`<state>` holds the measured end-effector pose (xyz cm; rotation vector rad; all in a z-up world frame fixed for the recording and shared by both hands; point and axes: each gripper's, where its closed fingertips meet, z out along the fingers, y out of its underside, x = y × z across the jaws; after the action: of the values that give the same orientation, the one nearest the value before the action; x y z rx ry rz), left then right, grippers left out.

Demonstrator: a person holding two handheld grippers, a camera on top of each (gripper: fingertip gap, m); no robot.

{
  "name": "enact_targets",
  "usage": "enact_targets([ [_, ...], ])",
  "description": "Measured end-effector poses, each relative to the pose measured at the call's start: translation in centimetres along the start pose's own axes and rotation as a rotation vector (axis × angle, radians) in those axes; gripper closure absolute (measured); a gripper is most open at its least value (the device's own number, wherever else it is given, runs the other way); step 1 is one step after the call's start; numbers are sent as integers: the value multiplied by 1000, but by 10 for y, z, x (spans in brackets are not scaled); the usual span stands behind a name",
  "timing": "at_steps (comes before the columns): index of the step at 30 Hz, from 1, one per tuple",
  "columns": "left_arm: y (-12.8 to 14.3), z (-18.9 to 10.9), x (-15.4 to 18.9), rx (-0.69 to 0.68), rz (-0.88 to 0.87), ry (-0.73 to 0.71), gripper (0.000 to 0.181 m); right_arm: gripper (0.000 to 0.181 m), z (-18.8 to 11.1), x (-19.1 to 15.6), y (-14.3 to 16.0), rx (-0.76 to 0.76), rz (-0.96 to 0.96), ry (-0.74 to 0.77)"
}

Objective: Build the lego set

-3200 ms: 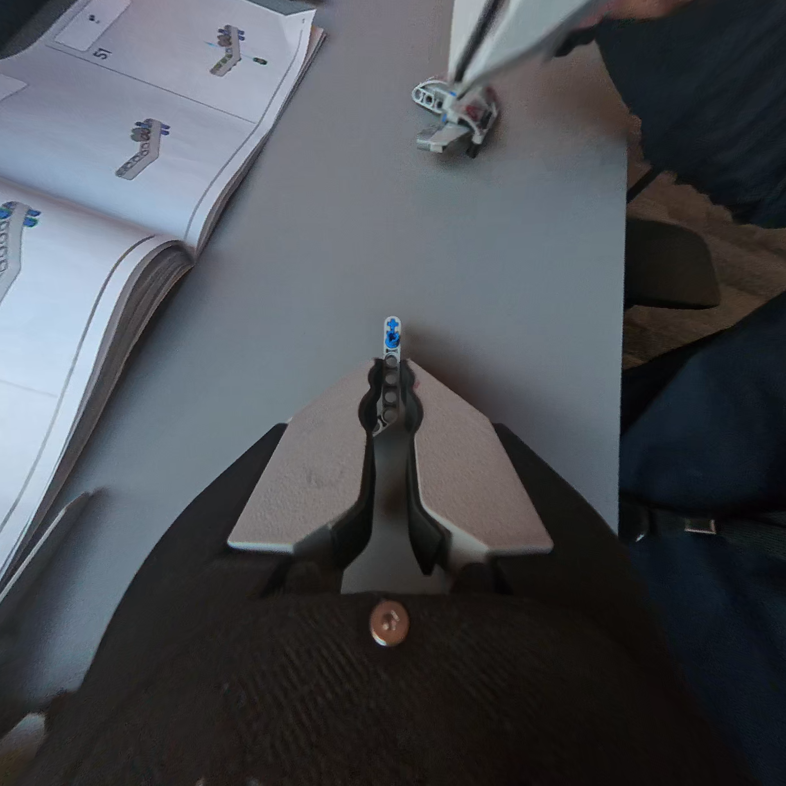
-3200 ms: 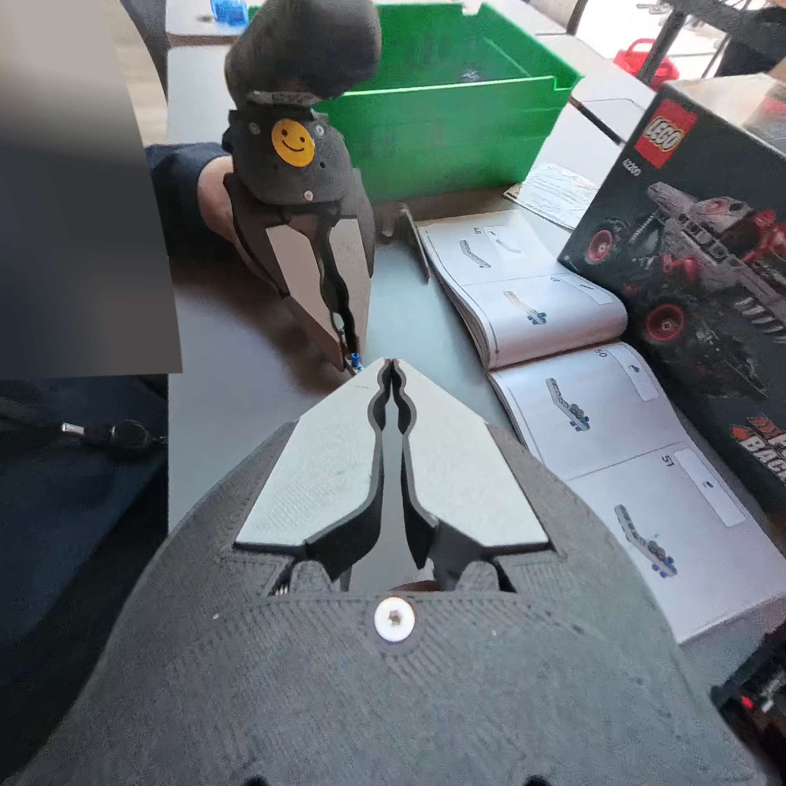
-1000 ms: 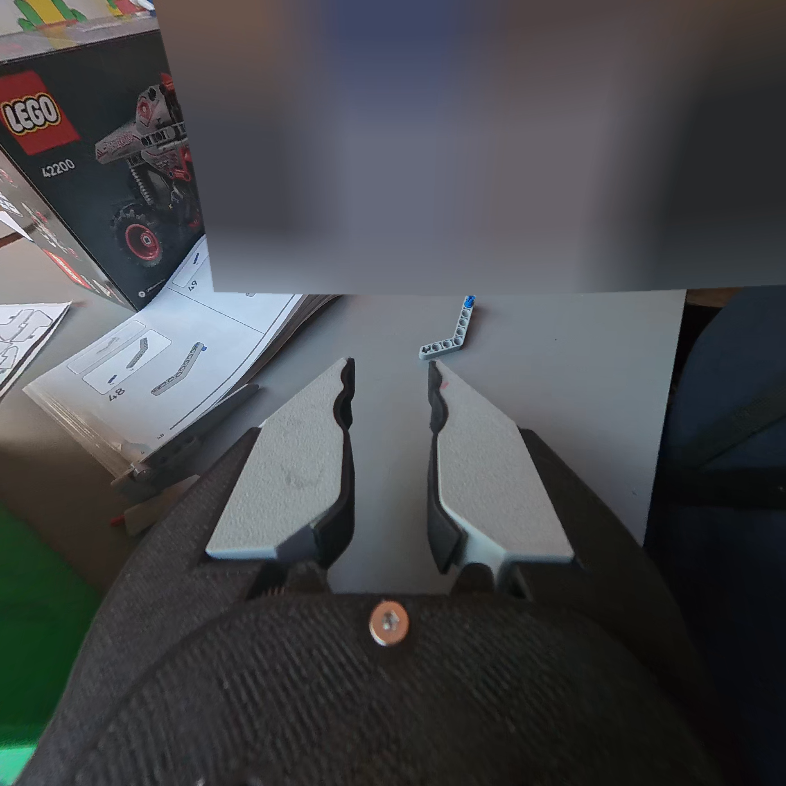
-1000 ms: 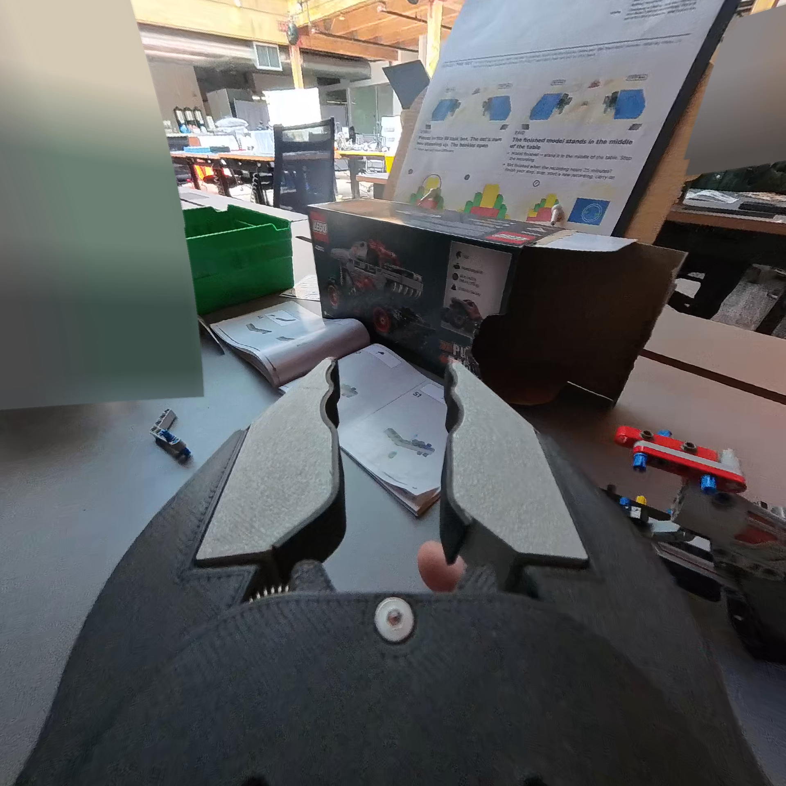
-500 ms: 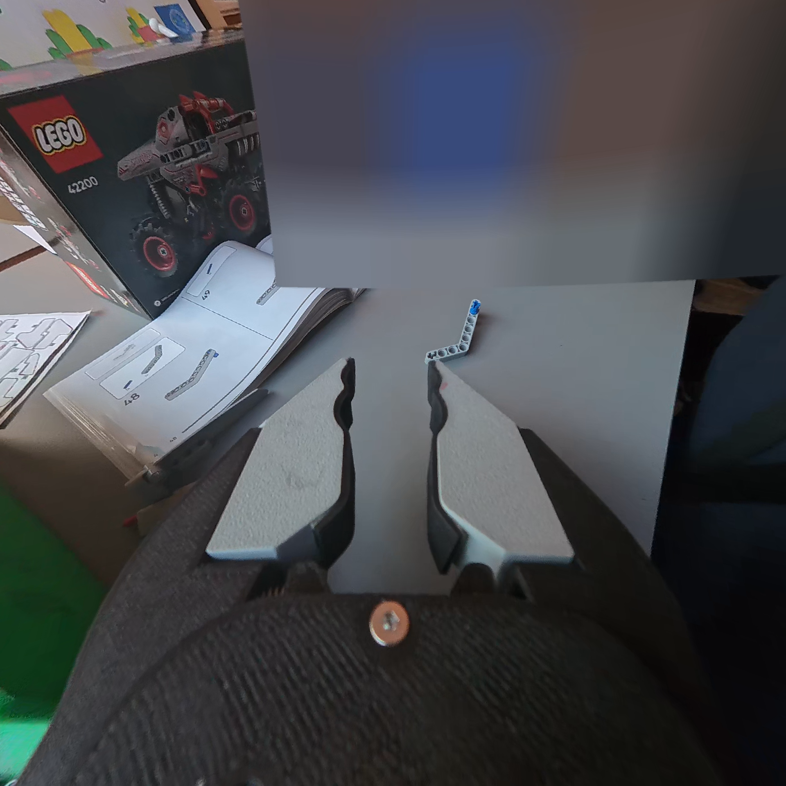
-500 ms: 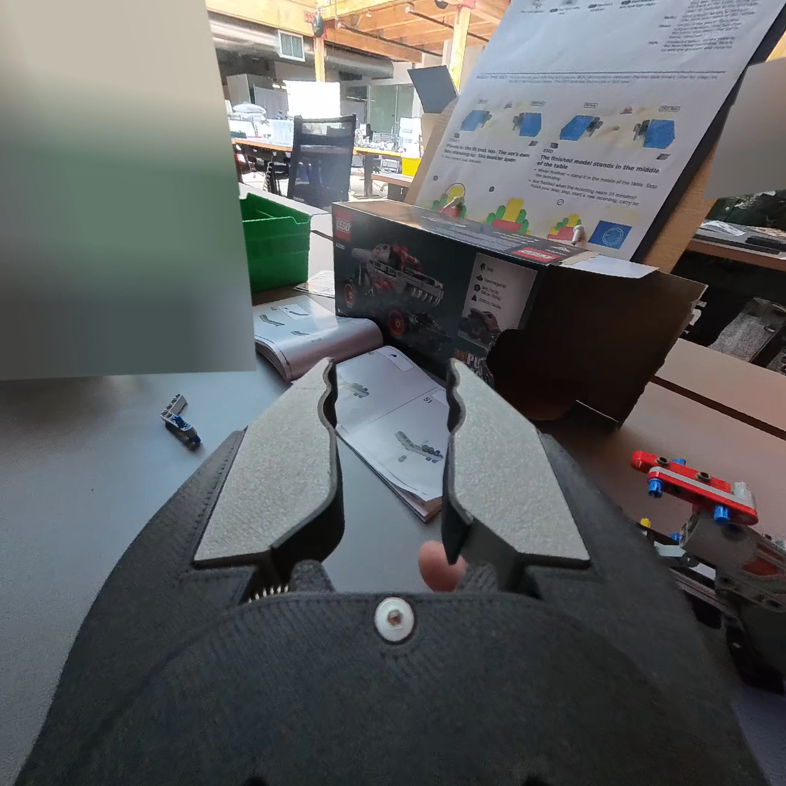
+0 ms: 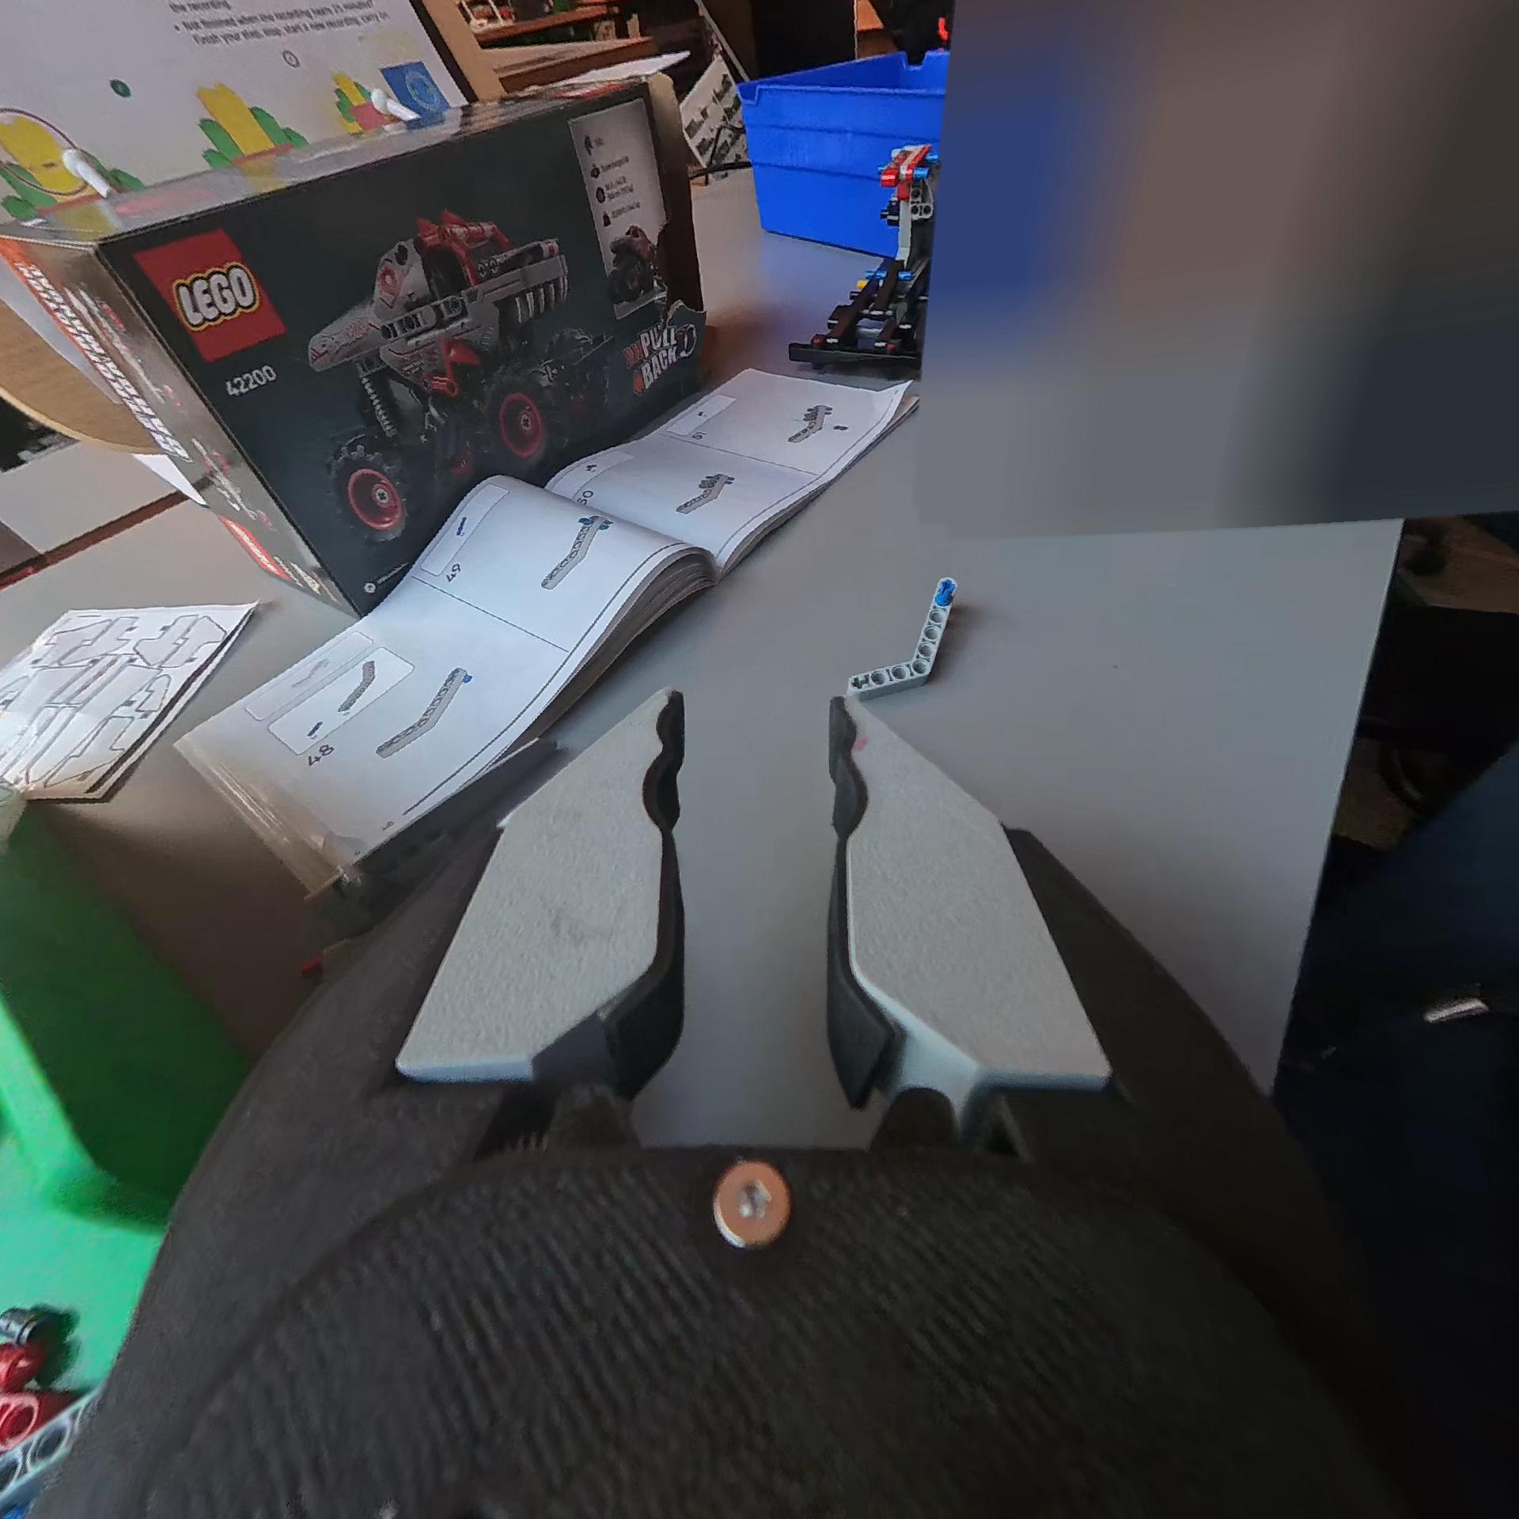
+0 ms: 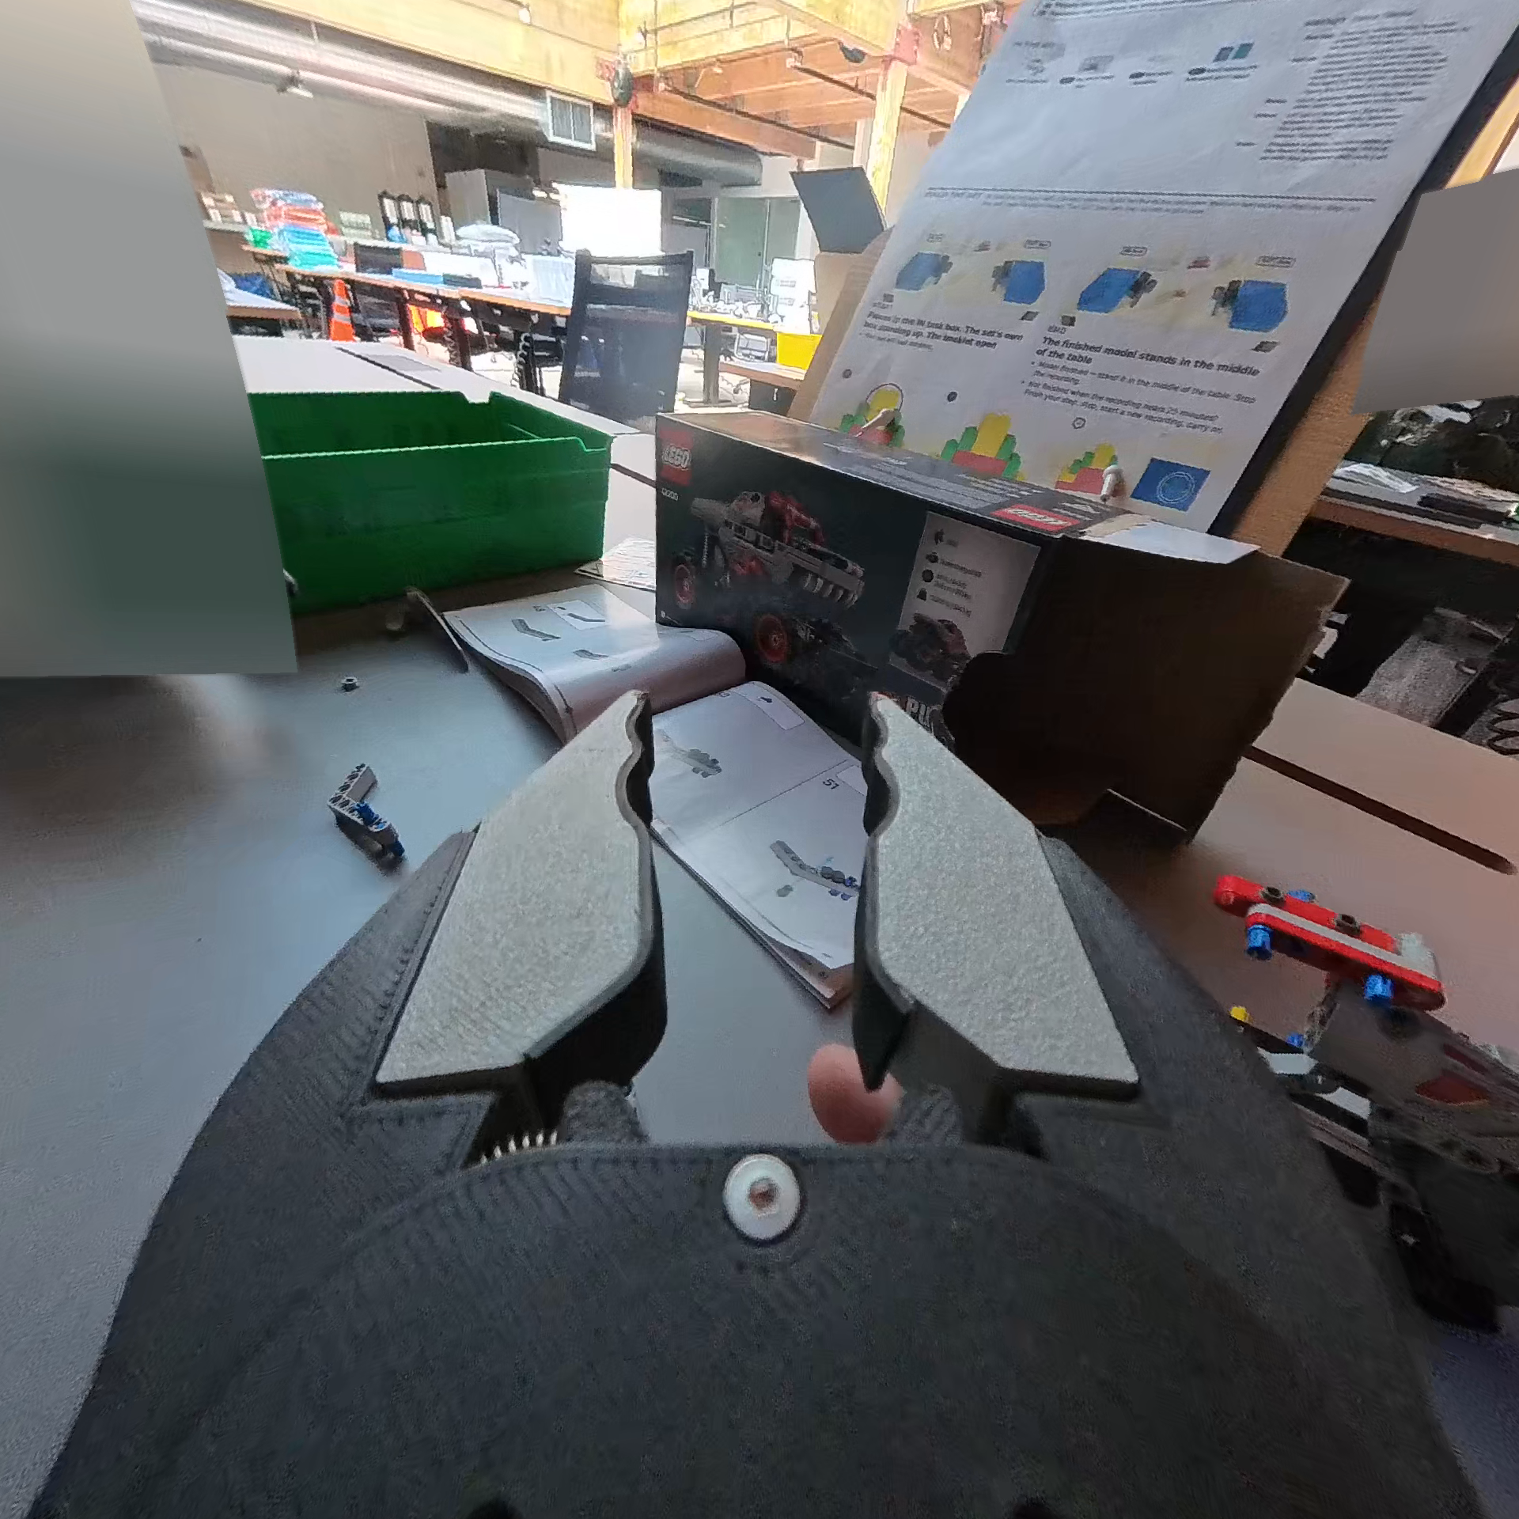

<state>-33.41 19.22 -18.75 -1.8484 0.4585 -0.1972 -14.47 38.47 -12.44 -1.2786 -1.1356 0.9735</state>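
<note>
Both grippers hang empty, fingers spread wide. The grey angled beam (image 7: 908,643) lies flat on the counter (image 7: 1110,740) just ahead and right of the left gripper (image 7: 752,713), its blue-pinned arm pointing away (nearer the left, I judge); the right gripper (image 8: 756,723) faces the booklet (image 8: 764,814).

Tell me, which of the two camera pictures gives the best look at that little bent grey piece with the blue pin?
The left wrist view. There the bent grey beam lies flat on the grey table in good light, its holes and blue pin plain. The right wrist view shows it smaller, darker and off to the side.
</note>
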Motion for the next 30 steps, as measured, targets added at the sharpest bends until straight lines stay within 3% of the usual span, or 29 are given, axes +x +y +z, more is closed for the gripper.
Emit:
enact_targets([
  [12,3,-51,-19,94,-59,-93,150,134,2,-7,1,-17,-38,-4],
  [24,5,-48,-19,72,-68,-89,151,135,2,-8,0,-24,-51,9],
  [30,8,-45,-20,51,-72,-90,152,162,14,-2,13,-117,-61,47],
])
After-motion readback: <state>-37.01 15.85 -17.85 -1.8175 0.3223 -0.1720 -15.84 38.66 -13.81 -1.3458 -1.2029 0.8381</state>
